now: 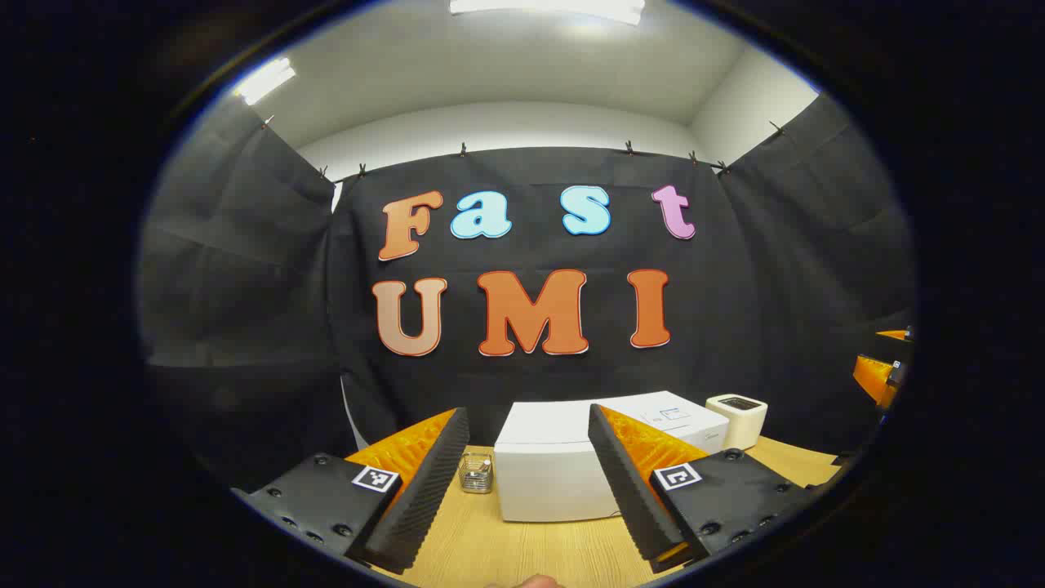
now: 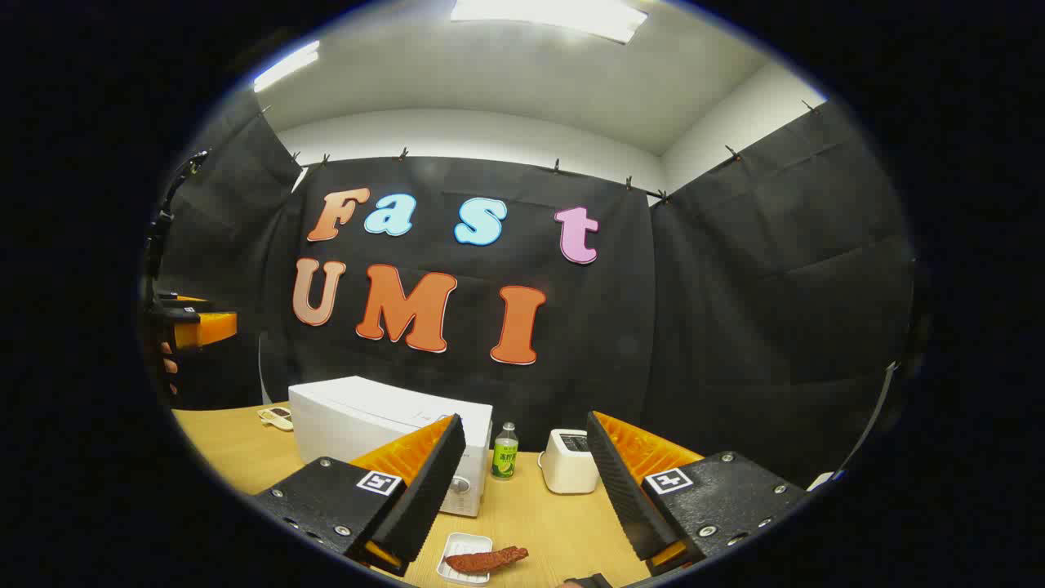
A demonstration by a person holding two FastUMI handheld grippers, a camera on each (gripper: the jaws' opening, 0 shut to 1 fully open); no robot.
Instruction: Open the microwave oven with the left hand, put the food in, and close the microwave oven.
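Near the right claw (image 2: 522, 490), which is spread wide and holds nothing, the food (image 2: 486, 559) lies on a small white tray (image 2: 457, 545) on the wooden surface (image 2: 555, 523). The left claw (image 1: 526, 482) is likewise wide apart and empty above the surface. Farther back stands the closed white microwave (image 1: 547, 474), with a wire basket (image 1: 476, 472) just beside it, a toaster (image 2: 569, 461) and a green bottle (image 2: 505, 451) beyond.

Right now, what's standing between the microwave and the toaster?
In the right gripper view, a small bottle stands on the table between the microwave and the toaster.
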